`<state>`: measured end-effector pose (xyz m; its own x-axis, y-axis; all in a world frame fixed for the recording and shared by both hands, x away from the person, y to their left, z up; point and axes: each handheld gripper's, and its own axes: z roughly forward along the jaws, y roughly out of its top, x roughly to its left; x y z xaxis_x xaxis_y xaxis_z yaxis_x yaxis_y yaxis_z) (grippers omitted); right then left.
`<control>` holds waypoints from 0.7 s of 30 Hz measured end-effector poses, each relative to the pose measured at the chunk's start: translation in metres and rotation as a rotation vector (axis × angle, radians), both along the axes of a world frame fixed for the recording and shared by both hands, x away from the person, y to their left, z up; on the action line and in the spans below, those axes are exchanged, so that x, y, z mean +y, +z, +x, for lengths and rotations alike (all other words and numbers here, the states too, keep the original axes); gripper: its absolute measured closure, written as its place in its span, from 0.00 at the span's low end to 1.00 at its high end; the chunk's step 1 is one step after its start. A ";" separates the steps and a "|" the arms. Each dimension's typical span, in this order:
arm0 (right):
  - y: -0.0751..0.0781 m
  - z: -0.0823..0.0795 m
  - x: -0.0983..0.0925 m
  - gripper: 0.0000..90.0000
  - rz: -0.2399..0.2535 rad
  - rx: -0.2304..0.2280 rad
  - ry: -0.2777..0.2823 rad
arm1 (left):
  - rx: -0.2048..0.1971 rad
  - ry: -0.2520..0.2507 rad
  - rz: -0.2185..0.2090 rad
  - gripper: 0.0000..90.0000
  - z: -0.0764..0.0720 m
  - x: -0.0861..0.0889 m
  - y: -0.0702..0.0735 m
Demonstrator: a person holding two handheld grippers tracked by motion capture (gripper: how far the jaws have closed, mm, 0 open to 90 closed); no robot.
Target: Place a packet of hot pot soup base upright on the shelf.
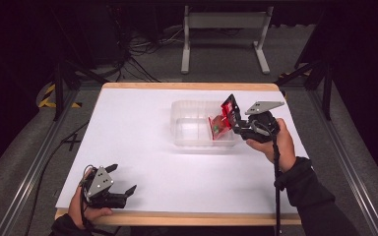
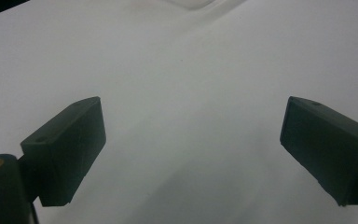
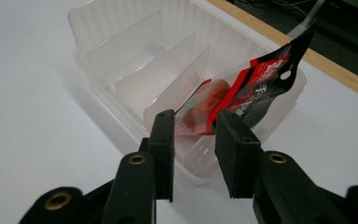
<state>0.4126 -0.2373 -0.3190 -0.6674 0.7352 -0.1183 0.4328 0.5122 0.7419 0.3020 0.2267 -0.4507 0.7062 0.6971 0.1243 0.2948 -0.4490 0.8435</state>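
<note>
Container (image 1: 197,123) dividers (image 3: 168,70) probably crowd the packet (image 3: 256,88).

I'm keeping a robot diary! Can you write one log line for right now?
right gripper: shut on snack packet | packet: partly inside clear divided container | left gripper: open, nothing between jaws, over white table

Both grippers are matt black with blocky, flat-faced jaws; the left gripper (image 1: 120,184) carries a grey three-cornered plate dotted with small dark screw holes, and the right gripper (image 1: 232,112) bears the same kind of plate on top. In the right gripper view brass-coloured rivets sit at the jaw pivots (one more shows at the edge of the left gripper view). A black cable trails from each gripper along the wrist, and the person wears dark long sleeves with ribbed cuffs
</note>
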 end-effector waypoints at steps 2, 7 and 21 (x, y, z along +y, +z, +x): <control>-0.001 -0.002 -0.003 0.76 -0.008 -0.002 0.005 | -0.001 -0.003 0.003 0.08 0.000 0.000 0.000; -0.001 -0.006 -0.008 0.74 -0.036 -0.017 0.014 | -0.002 -0.001 0.002 0.08 0.000 0.000 0.000; -0.006 -0.021 -0.025 0.67 -0.093 -0.069 0.051 | 0.000 0.001 0.003 0.08 0.000 0.000 0.000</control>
<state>0.3918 -0.2624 -0.3246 -0.6919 0.6840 -0.2313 0.3542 0.6007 0.7168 0.3020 0.2266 -0.4507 0.7052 0.6976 0.1263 0.2952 -0.4510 0.8423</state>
